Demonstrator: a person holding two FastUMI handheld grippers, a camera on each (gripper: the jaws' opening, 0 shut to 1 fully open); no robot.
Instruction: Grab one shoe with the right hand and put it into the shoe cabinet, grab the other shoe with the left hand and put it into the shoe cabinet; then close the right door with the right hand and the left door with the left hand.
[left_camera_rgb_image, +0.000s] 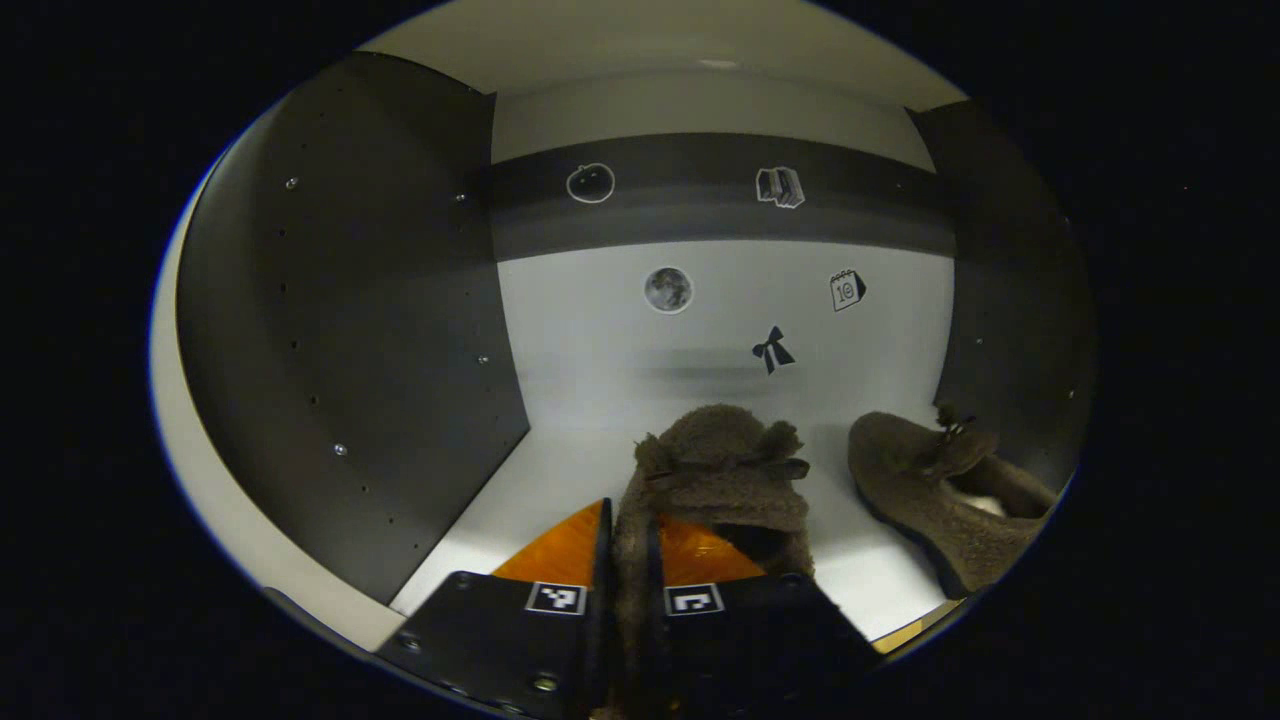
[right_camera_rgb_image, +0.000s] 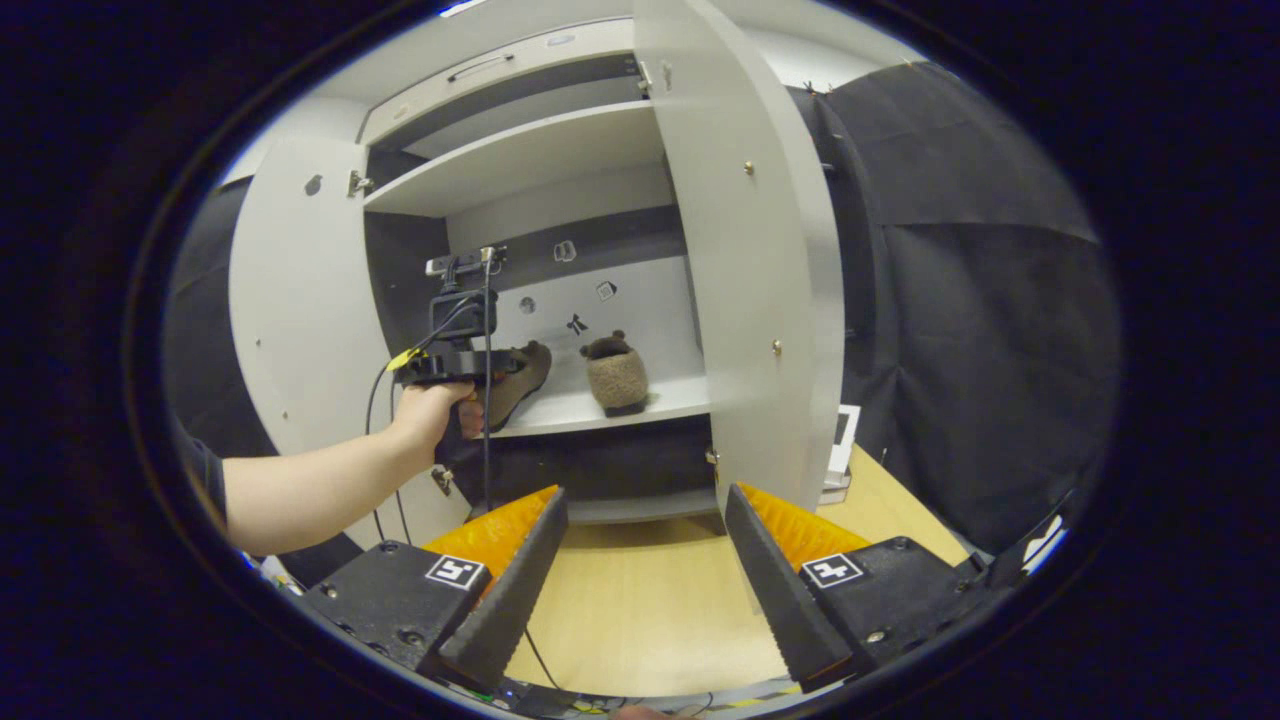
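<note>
The left gripper (left_camera_rgb_image: 628, 600) has its jaws clamped on the heel rim of 1 fuzzy shoe (left_camera_rgb_image: 718, 480) inside the shoe cabinet (left_camera_rgb_image: 350, 330); the second shoe (left_camera_rgb_image: 940, 490), right of the jaws, is cut off at the view's edge; the right gripper view adds the right gripper (right_camera_rgb_image: 645, 560), jaws apart, before the open right door (right_camera_rgb_image: 760, 280) and left door (right_camera_rgb_image: 300, 300); whether the held shoe rests on the shelf (right_camera_rgb_image: 600, 408) is unclear.
</note>
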